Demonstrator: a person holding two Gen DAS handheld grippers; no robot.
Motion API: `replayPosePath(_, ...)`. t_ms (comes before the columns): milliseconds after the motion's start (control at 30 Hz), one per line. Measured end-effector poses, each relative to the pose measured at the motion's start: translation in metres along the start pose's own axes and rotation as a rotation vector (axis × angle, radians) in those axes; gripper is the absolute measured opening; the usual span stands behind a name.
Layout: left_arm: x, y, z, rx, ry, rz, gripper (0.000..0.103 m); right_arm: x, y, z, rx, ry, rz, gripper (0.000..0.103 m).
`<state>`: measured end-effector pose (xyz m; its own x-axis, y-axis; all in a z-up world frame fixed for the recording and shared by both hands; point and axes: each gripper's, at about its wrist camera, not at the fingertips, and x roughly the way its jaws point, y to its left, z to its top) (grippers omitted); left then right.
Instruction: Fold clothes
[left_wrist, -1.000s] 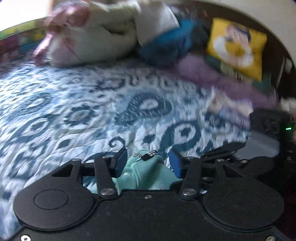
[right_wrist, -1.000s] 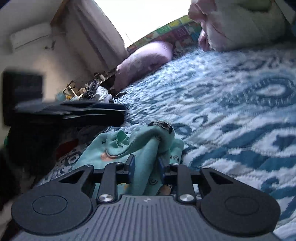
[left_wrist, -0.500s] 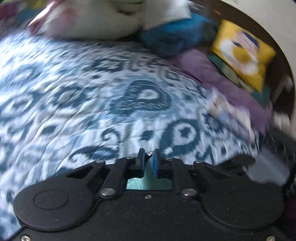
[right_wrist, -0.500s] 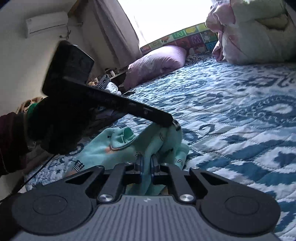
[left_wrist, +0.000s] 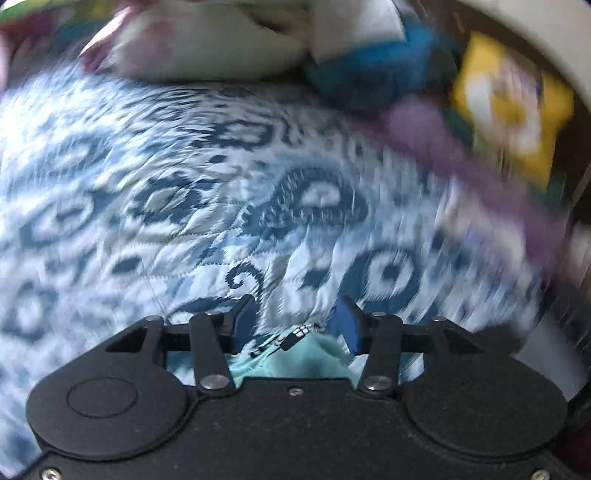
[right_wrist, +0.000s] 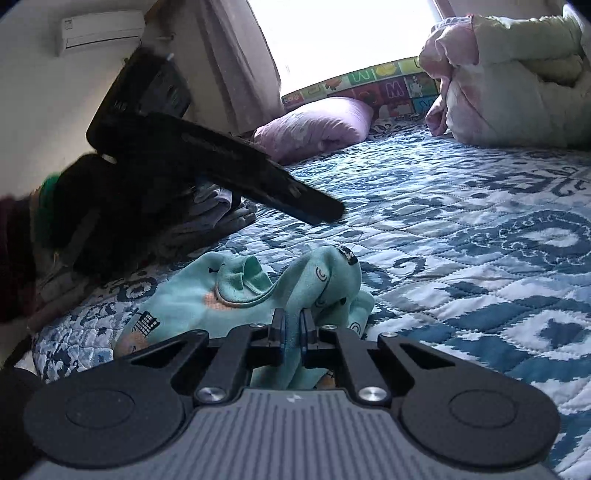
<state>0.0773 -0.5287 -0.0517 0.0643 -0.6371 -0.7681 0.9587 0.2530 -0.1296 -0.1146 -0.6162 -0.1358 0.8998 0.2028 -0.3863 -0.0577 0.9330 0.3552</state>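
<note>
A mint-green child's garment (right_wrist: 192, 295) with small printed figures lies crumpled on the blue-and-white quilted bedspread (right_wrist: 480, 258). My right gripper (right_wrist: 291, 325) is shut on a raised fold of it. In the right wrist view my left gripper (right_wrist: 328, 214) hangs tilted downward a little above the garment's peak, clear of the cloth. In the blurred left wrist view the left gripper (left_wrist: 295, 317) has its jaws opening, the blue pads well apart. The garment (left_wrist: 310, 354) shows below and between them, with neither pad pressing on it.
A stack of folded grey clothes (right_wrist: 218, 210) sits behind the left gripper. At the far edge lie a pink pillow (right_wrist: 314, 125), a bundled pale duvet (right_wrist: 517, 92) and an alphabet mat (right_wrist: 388, 85). A yellow cushion (left_wrist: 513, 107), blue fabric (left_wrist: 369, 66) and purple cloth (left_wrist: 443, 147) crowd the right.
The left gripper closed on the garment's peak, then opened again and lifted off it. The right gripper closed fully on the fold and has held there.
</note>
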Motion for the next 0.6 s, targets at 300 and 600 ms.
replayPosePath(300,0.032,-0.033,0.003,0.131,0.225,0.168,0.023,0.002,0.002,-0.001,-0.029,0.009,-0.001,0.009)
replayPosePath(600,0.049,-0.014,0.0,-0.264,0.251,0.36,0.03,0.009,0.005,-0.003,-0.064,0.044,-0.021,0.009)
